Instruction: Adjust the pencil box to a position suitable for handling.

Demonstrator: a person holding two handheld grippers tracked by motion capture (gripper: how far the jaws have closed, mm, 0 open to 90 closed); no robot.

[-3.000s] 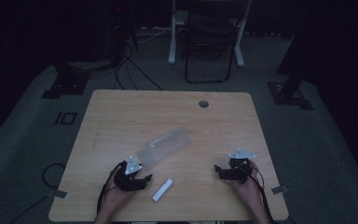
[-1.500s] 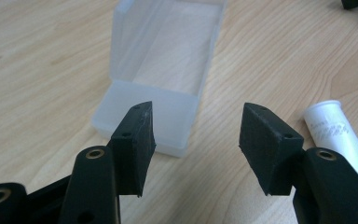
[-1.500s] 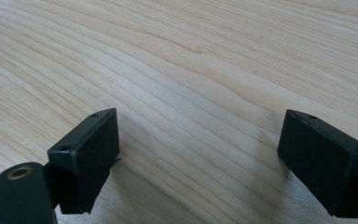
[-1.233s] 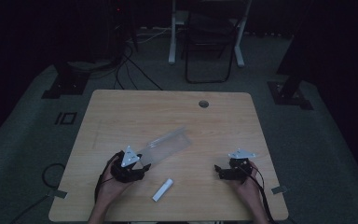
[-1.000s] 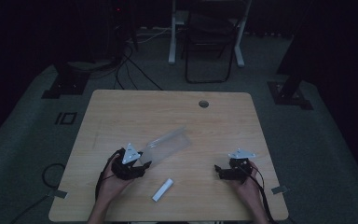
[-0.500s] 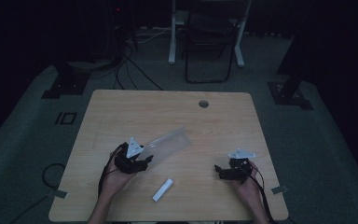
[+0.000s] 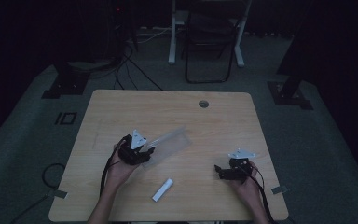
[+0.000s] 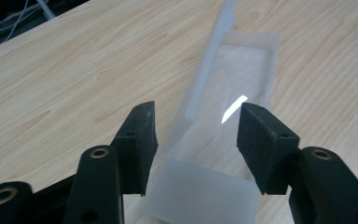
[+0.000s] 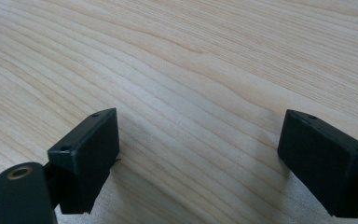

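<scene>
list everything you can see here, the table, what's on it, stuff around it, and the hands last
table: one, light wood, centre, round hole near far edge
clear plastic case: one, see-through, left of middle, between the left tongs' open jaws
small bar: one, white, near edge, lying flat
chair: one, dark, beyond the table
cables: several, dark, floor at far left
left tongs: one, black, open, at the case
right tongs: one, black, open, over bare wood

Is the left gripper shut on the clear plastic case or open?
Open: left gripper straddles the clear case, gaps showing beside both pads; its jaws were just closing.
</scene>
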